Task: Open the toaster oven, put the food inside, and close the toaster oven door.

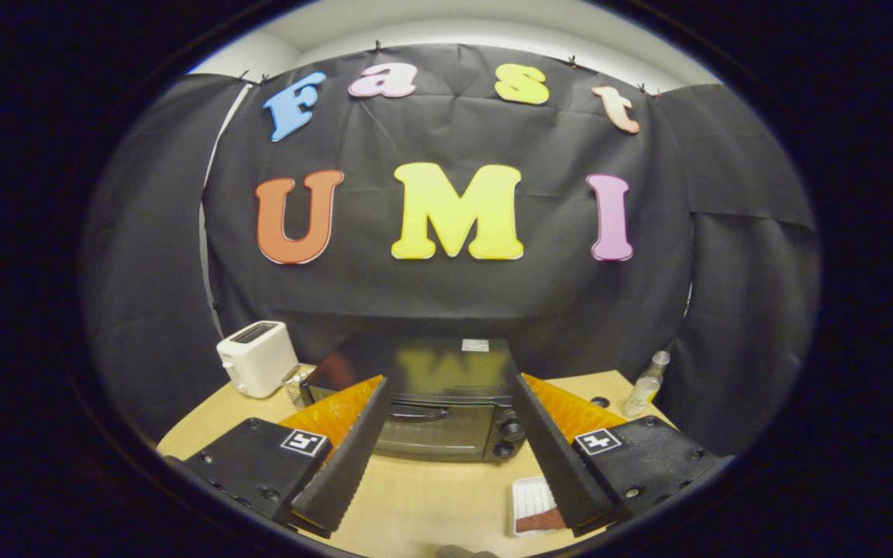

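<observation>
The toaster oven [431, 403] sits on the light wooden counter [431, 496], straight ahead of the tongs [446, 384] and framed between their two fingers. It is a dark, boxy unit with a glossy top that mirrors the wall behind it, a glass door that is closed, a horizontal handle [419, 413] across the door's upper edge, and round knobs [510, 434] stacked down its right side. A small pale label [475, 345] lies on the oven's top near the back; its writing is too small to read.

The tongs are spread wide and hold nothing.

In front of the oven and to its right, partly behind the right finger, lies a small white tray [533, 504] with a reddish-brown piece of food [539, 521] in it. To the oven's left stands a white slot toaster [256, 358] (a small glassy item beside it is hard to make out). To the oven's right, near the counter's far edge, stands a small clear bottle [646, 385]. Black cloth drapes the booth behind the oven.
</observation>
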`<state>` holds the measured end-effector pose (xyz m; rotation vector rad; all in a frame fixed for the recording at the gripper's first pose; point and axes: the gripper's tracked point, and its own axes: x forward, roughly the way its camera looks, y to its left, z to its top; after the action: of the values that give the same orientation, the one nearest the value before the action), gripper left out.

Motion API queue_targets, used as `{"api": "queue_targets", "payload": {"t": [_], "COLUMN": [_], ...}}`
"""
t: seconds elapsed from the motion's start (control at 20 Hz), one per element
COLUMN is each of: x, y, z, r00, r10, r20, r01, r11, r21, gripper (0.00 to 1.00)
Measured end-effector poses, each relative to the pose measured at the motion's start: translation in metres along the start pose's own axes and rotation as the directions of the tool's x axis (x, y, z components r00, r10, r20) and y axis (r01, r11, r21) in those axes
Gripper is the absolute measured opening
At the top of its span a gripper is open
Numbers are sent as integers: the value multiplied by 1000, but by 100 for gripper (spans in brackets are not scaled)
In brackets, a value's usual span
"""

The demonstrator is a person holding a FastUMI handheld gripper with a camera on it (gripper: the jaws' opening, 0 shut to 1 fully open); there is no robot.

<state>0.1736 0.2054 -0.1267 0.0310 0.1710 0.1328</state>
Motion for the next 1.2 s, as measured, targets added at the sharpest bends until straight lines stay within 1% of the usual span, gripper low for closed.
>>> {"api": "queue_targets", "payload": {"t": [0.25, 0.4, 0.55, 0.65, 0.85, 1.2], "x": [71, 102, 121, 126, 121, 88], "y": [37, 42, 41, 40, 40, 42], "z": [-26, -41, -53, -66, -68, -80], "r00": [999, 996, 993, 987, 985, 979], "r10": [25, 6, -16, -28, -21, -37], "r20": [-44, -84, -119, -157, -169, -199], "r01": [-27, -9, 14, 26, 27, 38], "r11": [999, 999, 1000, 1000, 999, 999], "r21": [-39, -34, -20, -13, 35, 1], "gripper": [100, 100, 100, 100, 100, 100]}}
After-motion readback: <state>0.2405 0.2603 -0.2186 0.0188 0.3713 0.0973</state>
